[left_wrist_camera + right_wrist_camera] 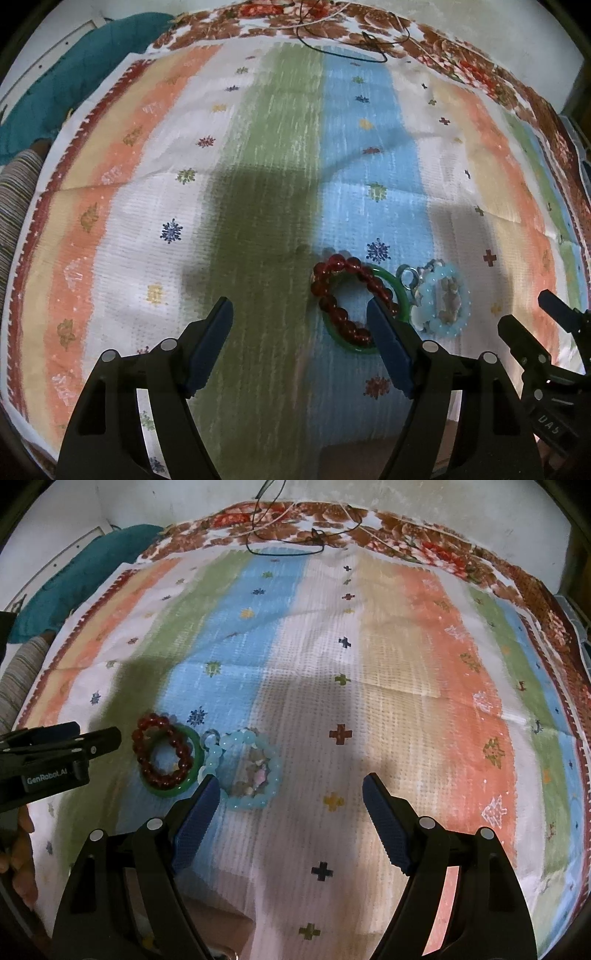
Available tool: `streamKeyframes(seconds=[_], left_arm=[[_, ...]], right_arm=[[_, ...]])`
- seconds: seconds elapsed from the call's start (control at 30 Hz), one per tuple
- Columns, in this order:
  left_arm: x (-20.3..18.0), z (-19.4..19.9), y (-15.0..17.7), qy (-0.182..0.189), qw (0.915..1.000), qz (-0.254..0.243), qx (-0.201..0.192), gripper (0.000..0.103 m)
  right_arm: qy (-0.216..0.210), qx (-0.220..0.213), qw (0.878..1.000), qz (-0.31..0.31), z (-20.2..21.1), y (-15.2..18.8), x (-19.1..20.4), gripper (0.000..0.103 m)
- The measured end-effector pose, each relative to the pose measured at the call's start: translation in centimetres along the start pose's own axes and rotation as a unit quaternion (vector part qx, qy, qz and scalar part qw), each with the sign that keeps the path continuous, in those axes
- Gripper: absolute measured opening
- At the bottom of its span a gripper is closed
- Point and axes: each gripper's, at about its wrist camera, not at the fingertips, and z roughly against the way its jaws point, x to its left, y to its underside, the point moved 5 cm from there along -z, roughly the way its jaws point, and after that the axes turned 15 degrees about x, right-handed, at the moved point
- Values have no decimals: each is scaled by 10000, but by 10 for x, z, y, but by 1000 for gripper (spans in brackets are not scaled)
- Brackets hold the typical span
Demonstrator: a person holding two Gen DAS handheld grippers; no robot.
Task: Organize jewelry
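Your left gripper (299,314) and right gripper (290,788) both hang spread wide, holding nothing. The red beads (345,291) lie on the green bangle (400,291), the blue bracelet (443,299) touching at its 3 o'clock. Grab one and you may drag its neighbours along.

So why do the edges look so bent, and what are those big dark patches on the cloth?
Left wrist view: the fisheye lens bows the striped cloth into a dome; the dark patch on the green stripe looks like a shadow, probably of the left tool. Right wrist view: same curving, corners black, a soft shadow ahead of the right tool, and the beaded bracelets look slightly blurred.
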Motion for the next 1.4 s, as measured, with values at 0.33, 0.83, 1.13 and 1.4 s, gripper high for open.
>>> streamKeyframes(seconds=[0.33,0.83,1.13,1.4], left_arm=[[-3,-21,-9,-37,9997,-116,192,66],[-8,-34,-14,25,9992,-221,317,38],[-19,-32,-11,-3,9987,-404,322,10],[-21,-30,-12,-87,9986,-445,280,0]], right_arm=[[-93,214,9997,-87,-21,-11,-2,79],[-171,531,9984,-32,-56,-19,-3,45],[-304,564,9979,77,-60,-17,4,17],[-263,613,9977,120,-64,-16,5,13]])
